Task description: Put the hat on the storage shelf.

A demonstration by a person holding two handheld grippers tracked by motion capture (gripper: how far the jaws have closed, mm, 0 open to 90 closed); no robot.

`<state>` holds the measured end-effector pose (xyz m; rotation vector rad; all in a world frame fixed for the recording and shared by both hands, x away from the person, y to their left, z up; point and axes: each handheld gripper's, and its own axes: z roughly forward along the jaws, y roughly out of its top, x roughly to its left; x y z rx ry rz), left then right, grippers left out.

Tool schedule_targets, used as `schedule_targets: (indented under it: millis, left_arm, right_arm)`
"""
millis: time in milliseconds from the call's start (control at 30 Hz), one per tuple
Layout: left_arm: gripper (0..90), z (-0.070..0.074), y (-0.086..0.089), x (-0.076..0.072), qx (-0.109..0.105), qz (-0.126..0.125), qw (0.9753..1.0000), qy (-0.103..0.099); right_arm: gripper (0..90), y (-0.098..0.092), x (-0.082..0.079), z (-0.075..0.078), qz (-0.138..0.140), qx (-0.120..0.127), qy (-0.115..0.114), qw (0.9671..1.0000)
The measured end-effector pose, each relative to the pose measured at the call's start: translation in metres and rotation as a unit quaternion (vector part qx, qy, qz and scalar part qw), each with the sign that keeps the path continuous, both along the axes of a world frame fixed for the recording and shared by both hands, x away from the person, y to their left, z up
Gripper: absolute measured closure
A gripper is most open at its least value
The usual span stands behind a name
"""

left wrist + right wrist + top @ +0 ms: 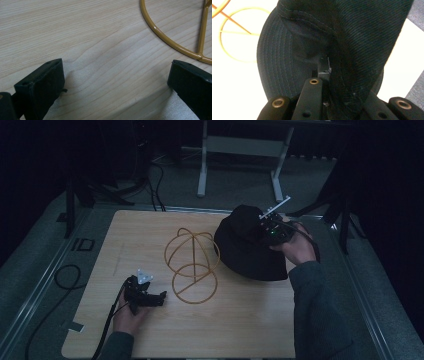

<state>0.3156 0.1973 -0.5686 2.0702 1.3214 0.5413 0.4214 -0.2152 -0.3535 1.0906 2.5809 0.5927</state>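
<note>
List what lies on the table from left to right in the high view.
Left gripper, resting on the wooden table with jaws apart → gold wire hat stand → black hat → right gripper, shut on the hat's fabric.

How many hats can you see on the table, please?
1: a black hat at the table's right, clamped by the right gripper, beside the gold wire stand.
</note>
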Motion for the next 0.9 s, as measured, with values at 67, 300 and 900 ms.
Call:
schedule_targets:
  millis: [67, 300, 900]
  left_arm:
    - [1.3, 0.0, 0.0, 0.0, 0.0, 0.0, 1.0, 0.0]
    - [1.2, 0.0, 0.0, 0.0, 0.001, 0.0, 1.0, -0.001]
    - [1.3, 0.0, 0.0, 0.0, 0.001, 0.0, 1.0, -0.001]
  right_arm:
    - [87.9, -0.001, -0.001, 0.003, 0.002, 0.002, -0.004, 1.0]
    - [88.0, -0.001, -0.007, 0.014, 0.009, 0.017, -0.015, 0.9997]
    - [87.9, -0.017, -0.015, 0.03, 0.013, 0.061, -0.034, 0.9975]
